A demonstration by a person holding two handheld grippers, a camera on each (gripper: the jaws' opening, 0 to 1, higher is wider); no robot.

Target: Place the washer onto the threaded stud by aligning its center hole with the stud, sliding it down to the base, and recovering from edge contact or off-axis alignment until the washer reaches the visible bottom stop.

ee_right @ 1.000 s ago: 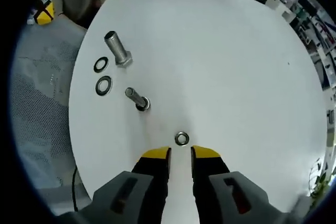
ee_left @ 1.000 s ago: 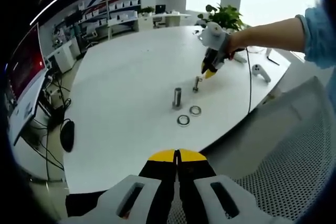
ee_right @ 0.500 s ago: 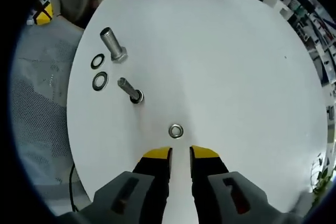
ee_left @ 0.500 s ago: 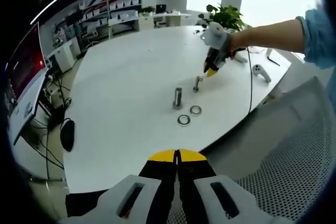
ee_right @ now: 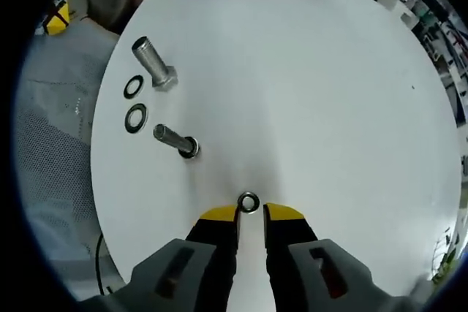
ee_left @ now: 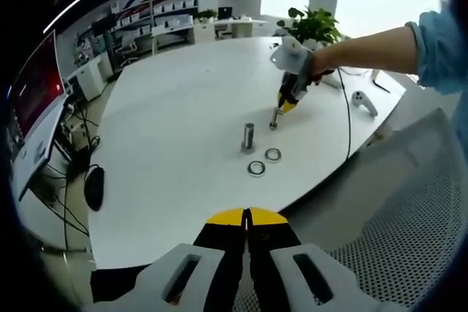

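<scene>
Right gripper (ee_right: 251,215), jaws narrowly parted and empty, with the washer (ee_right: 249,202) just ahead of its fingertips; the stud (ee_right: 174,139) stands beyond, leftward. Centre the washer between the fingers before closing. Left gripper (ee_left: 246,216): jaws closed, empty.

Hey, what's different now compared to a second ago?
The right hand-held gripper has closed in on the small washer, which now sits right at its open tips, not gripped. The left hand-held gripper stays shut and back. The two studs and two large washers look unmoved.
</scene>
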